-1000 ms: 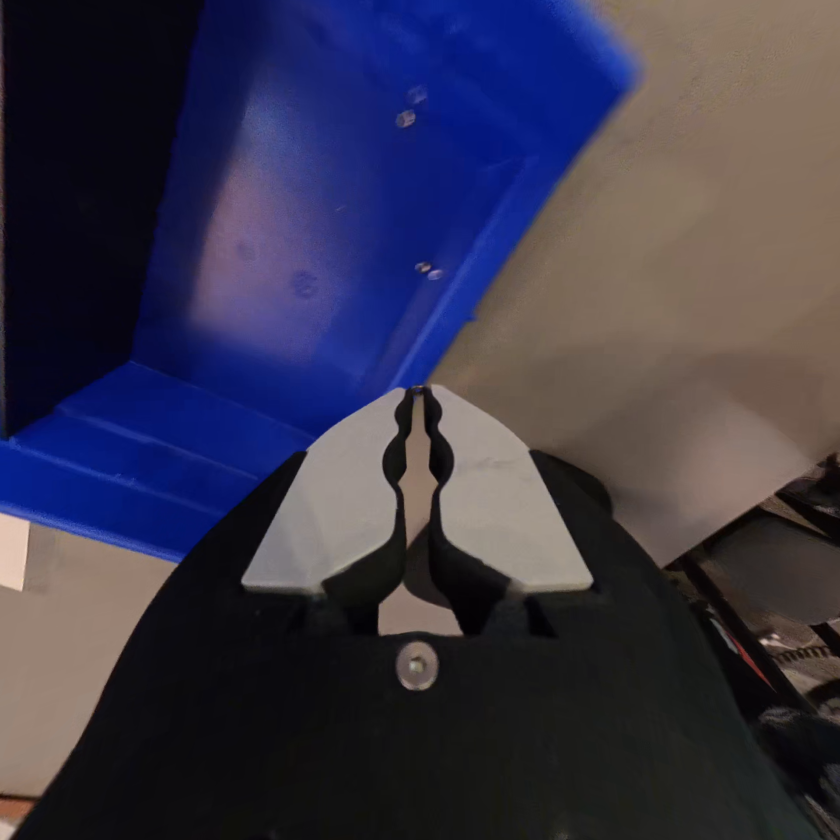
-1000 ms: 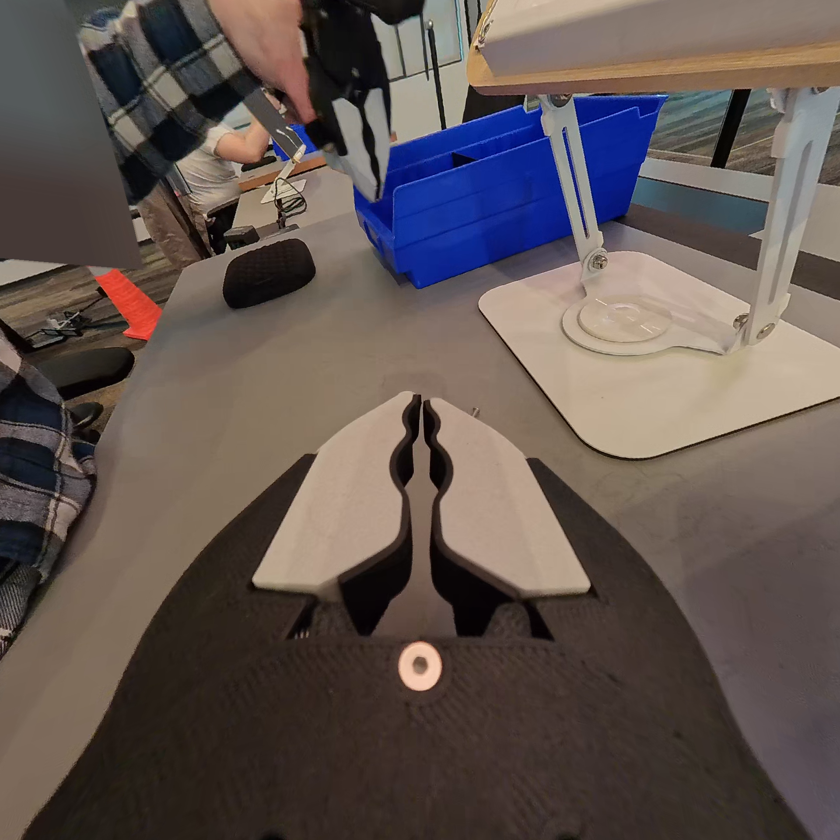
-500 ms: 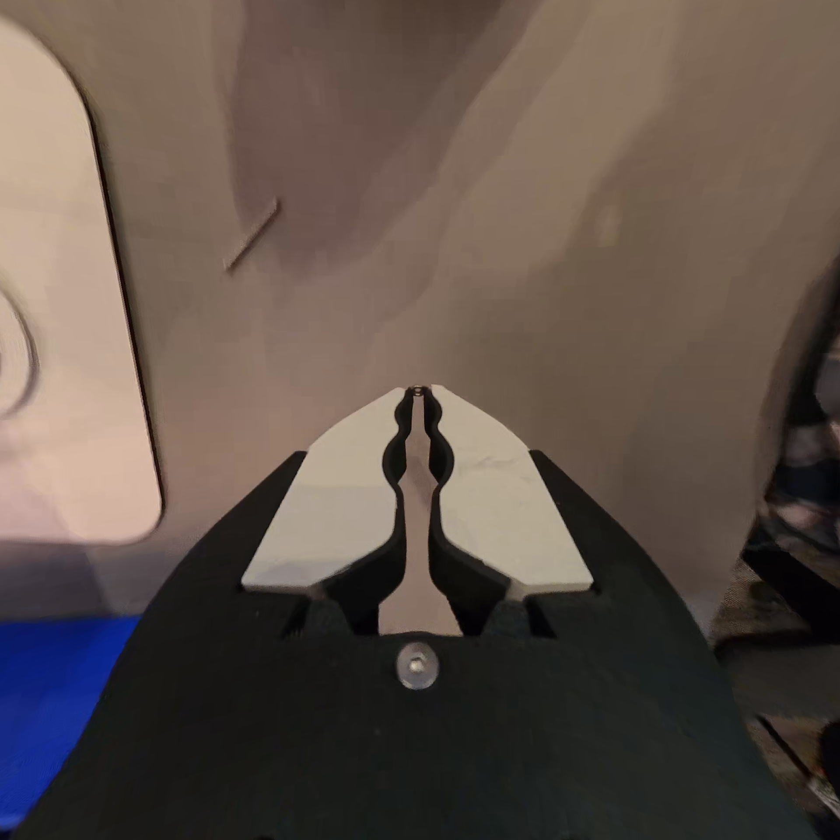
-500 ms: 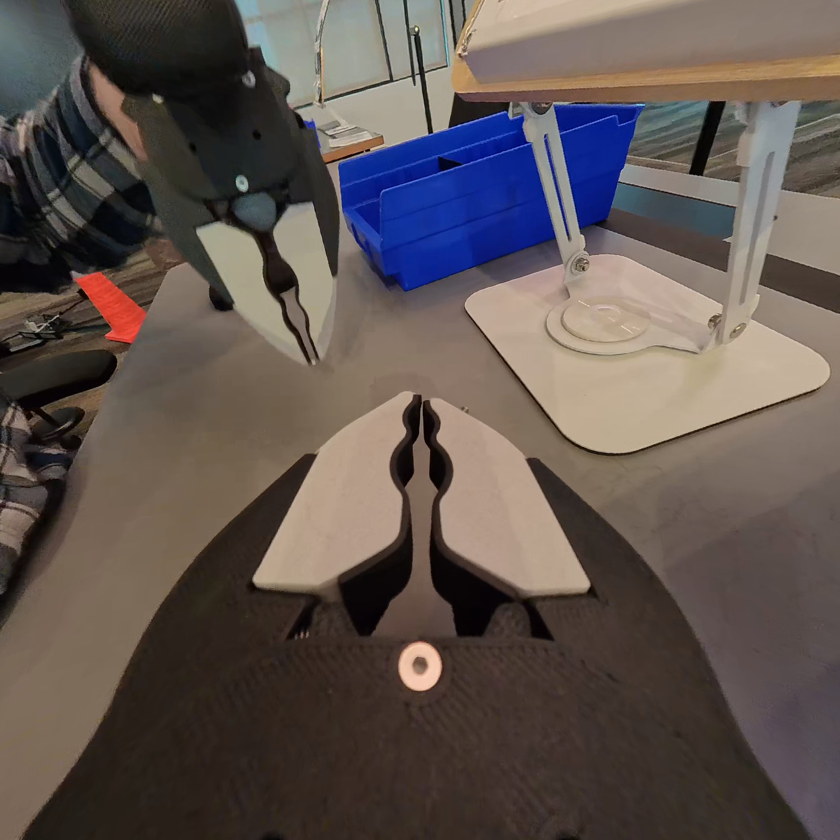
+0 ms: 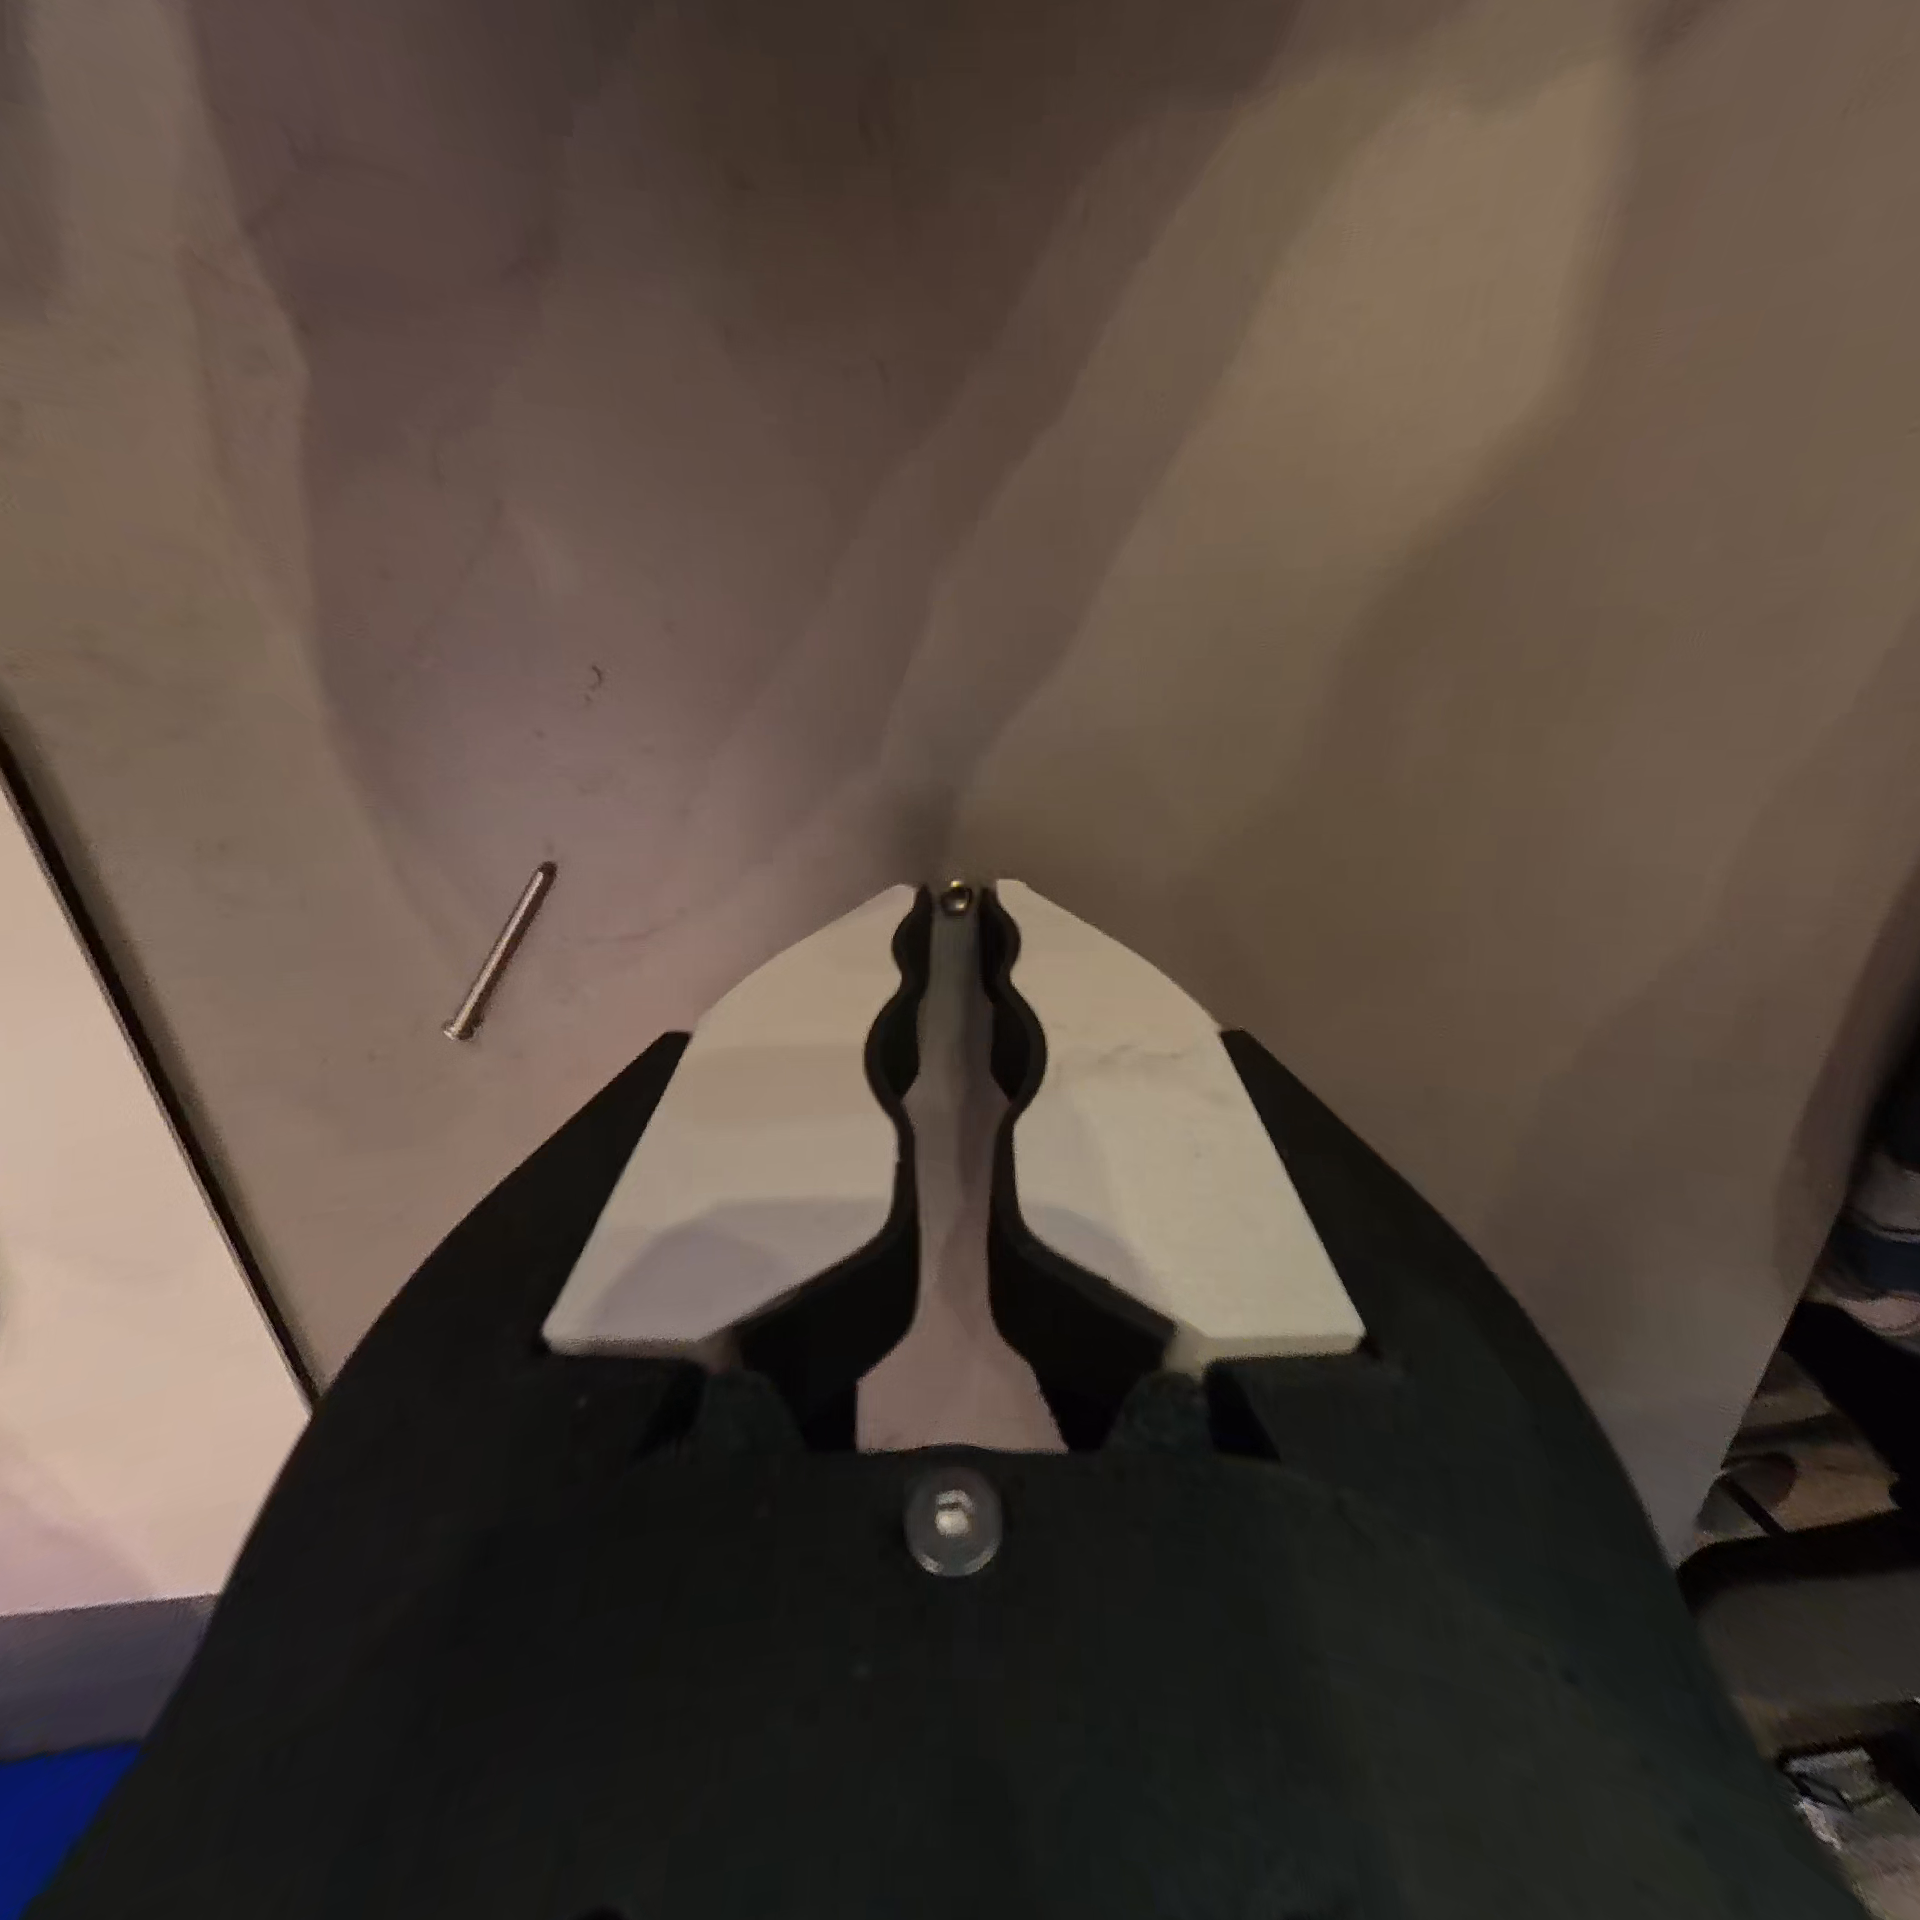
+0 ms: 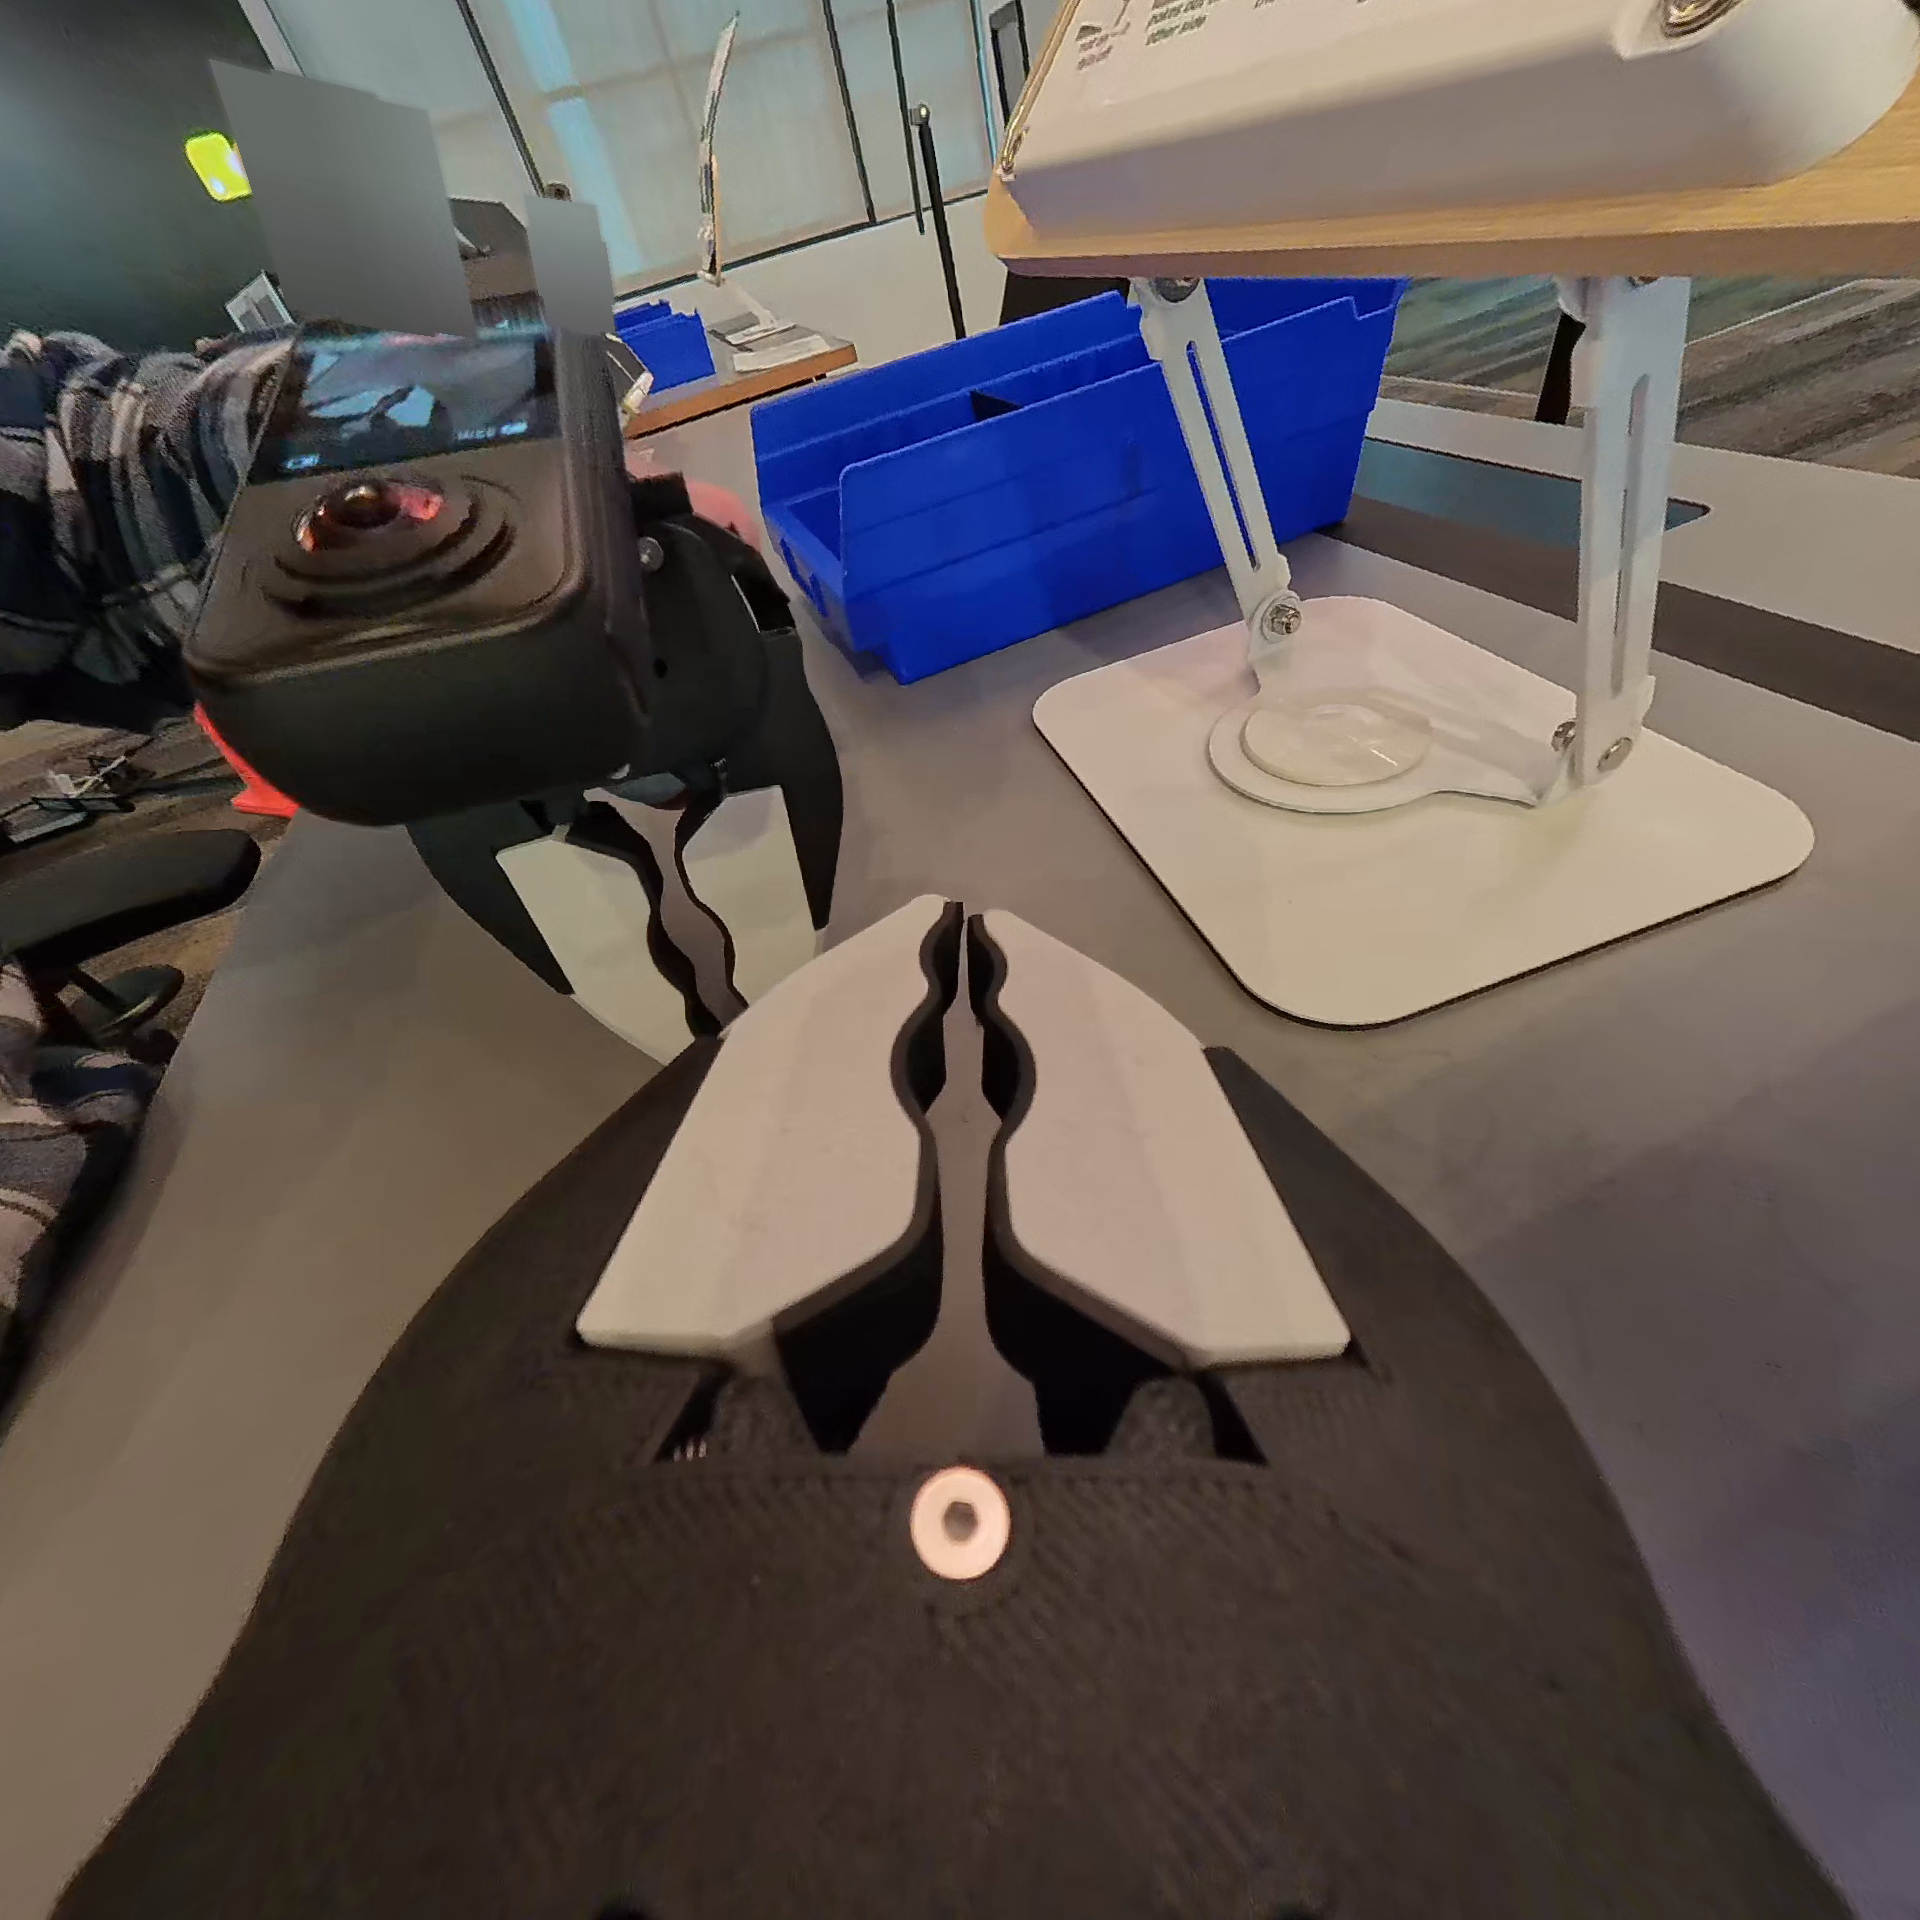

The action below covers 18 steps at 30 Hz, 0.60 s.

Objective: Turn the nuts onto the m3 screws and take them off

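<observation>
Steel showed at the tip of the left hand-held gripper (image 5: 954,902): a small screw (image 5: 953,900) pinched end-on between its nearly closed fingers, just above the grey worktop (image 5: 1351,520); a second, long screw (image 5: 499,951) already lay loose on that worktop beside the white stand base (image 5: 94,1195); the right hand-held gripper (image 6: 957,920) was closed on nothing, resting near the left one; the blue bin (image 6: 1039,520) stood well behind.

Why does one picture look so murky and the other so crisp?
Left wrist view: dim, warm light, broad soft shadows smeared over the grey tabletop, though the loose metal pin stays sharp. Right wrist view: bright daylight, crisp blue bin; wide-angle bending at the edges.
</observation>
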Available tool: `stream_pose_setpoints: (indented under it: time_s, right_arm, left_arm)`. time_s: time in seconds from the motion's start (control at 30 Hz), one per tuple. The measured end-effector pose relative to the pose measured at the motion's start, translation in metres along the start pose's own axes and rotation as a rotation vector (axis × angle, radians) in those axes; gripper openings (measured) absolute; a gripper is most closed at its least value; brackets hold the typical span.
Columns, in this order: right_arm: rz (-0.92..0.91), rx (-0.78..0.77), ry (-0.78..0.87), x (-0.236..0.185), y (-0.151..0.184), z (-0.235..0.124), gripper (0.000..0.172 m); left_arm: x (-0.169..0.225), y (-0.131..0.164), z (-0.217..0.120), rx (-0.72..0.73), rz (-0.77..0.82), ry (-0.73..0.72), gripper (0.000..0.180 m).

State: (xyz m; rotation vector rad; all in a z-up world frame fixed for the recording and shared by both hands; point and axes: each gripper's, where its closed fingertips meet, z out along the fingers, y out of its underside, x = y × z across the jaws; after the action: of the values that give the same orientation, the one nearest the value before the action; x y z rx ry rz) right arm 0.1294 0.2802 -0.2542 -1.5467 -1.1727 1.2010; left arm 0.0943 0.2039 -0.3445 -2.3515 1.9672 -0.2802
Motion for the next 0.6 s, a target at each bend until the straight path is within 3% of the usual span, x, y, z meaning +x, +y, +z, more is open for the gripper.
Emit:
stream_pose_setpoints:
  time_s: [0.03, 0.23, 0.43, 0.6]
  right_arm:
    - [0.0, 0.002, 0.001, 0.0, 0.0, 0.0, 0.001]
    - [-0.001, 0.004, 0.005, 0.001, 0.0, -0.001, 0.001]
    - [0.003, 0.011, 0.005, 0.002, -0.001, -0.001, 0.001]
    - [0.008, 0.01, 0.011, 0.004, 0.0, -0.002, 0.001]
  left_arm:
    - [0.0, 0.0, 0.0, -0.001, 0.002, -0.012, 0.013]
    - [-0.002, 0.0, -0.011, 0.048, -0.003, -0.032, 0.023]
    - [-0.046, 0.008, -0.047, 0.124, 0.055, -0.184, 0.023]
    - [-0.082, 0.009, -0.037, 0.117, 0.16, -0.233, 0.023]
